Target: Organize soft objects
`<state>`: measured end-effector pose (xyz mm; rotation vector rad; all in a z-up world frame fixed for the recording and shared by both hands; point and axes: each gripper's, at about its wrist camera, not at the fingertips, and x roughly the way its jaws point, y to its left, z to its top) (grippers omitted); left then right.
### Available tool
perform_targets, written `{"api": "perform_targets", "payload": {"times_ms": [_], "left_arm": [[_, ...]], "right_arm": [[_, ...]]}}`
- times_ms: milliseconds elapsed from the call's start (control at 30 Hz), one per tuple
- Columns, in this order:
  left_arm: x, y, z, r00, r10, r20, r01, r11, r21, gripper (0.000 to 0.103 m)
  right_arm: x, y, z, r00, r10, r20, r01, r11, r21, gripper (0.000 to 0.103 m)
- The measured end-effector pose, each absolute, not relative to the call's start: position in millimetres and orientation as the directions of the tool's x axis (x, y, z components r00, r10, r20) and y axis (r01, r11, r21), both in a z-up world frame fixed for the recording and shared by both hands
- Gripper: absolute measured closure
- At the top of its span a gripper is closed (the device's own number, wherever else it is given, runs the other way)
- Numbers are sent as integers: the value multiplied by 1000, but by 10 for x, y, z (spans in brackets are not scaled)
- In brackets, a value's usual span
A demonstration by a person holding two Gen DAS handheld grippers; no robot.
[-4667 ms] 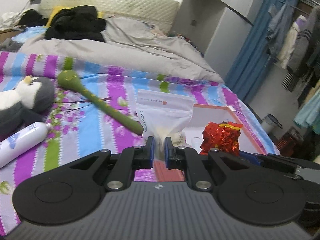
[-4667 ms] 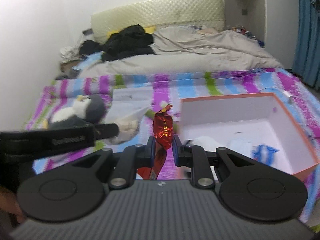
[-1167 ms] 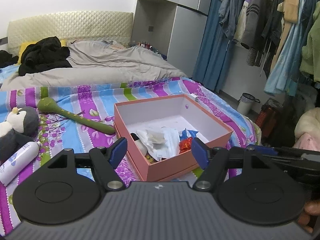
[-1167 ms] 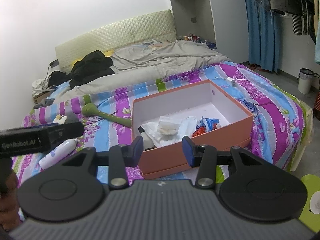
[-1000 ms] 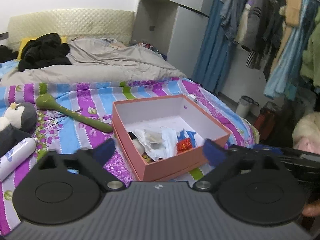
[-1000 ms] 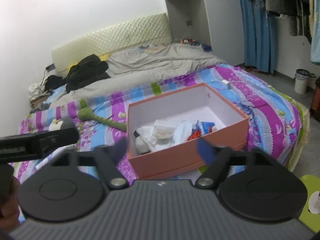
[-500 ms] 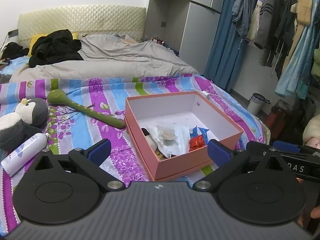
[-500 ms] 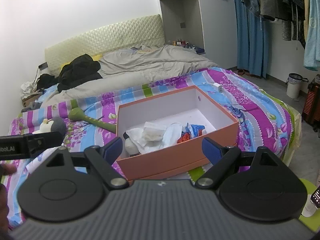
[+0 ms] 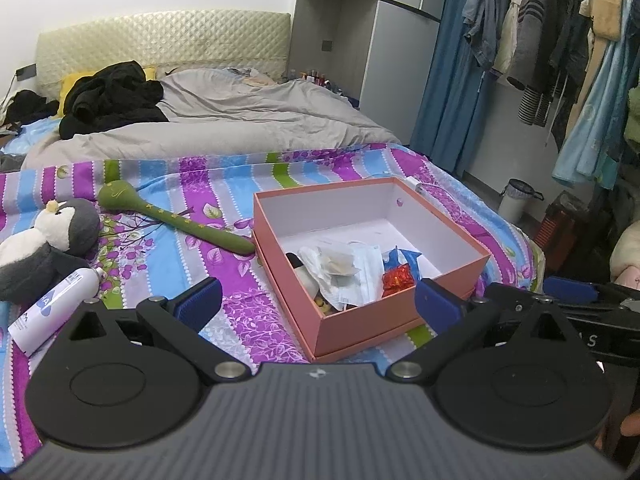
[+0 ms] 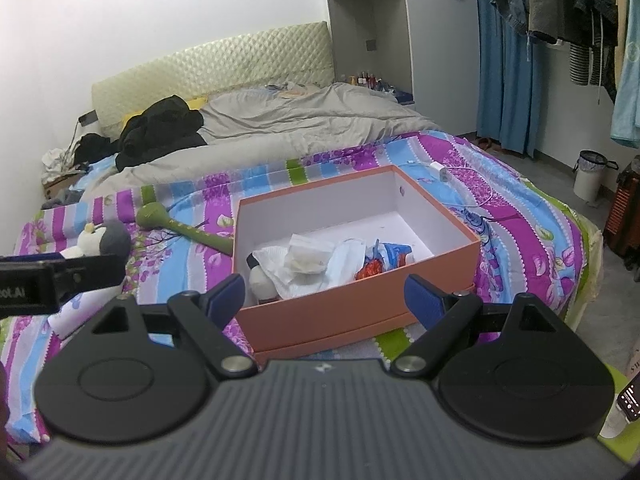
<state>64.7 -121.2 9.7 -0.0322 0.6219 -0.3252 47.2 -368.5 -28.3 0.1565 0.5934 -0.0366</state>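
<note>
An orange box with a white inside sits on the striped bedspread. In it lie a white zip bag, a red foil packet, a blue packet and a face mask. My left gripper hangs open in front of the box, nothing between its fingers. My right gripper is open too, held back from the box's near wall. On the bedspread left of the box lie a penguin plush, a green long-handled plush and a white bottle.
A grey duvet and black clothes cover the far half of the bed. Hanging clothes, a blue curtain and a small bin stand to the right. A charger with its cable lies behind the box. The bed's right edge drops to the floor.
Both grippers spread wide open in the last second and hold nothing. Some seconds ago the left was shut on the white bag and the right on the red packet; both now lie in the box.
</note>
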Motion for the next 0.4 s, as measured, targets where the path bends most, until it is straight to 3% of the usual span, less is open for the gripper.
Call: {"api": "perform_targets", "payload": {"times_ms": [400], "left_arm": [[615,-1172,94,765,-302,-569,284,951,-123,0]], "right_arm": [[468,-3672,-282,830,4,-557,86,987,136,15]]}}
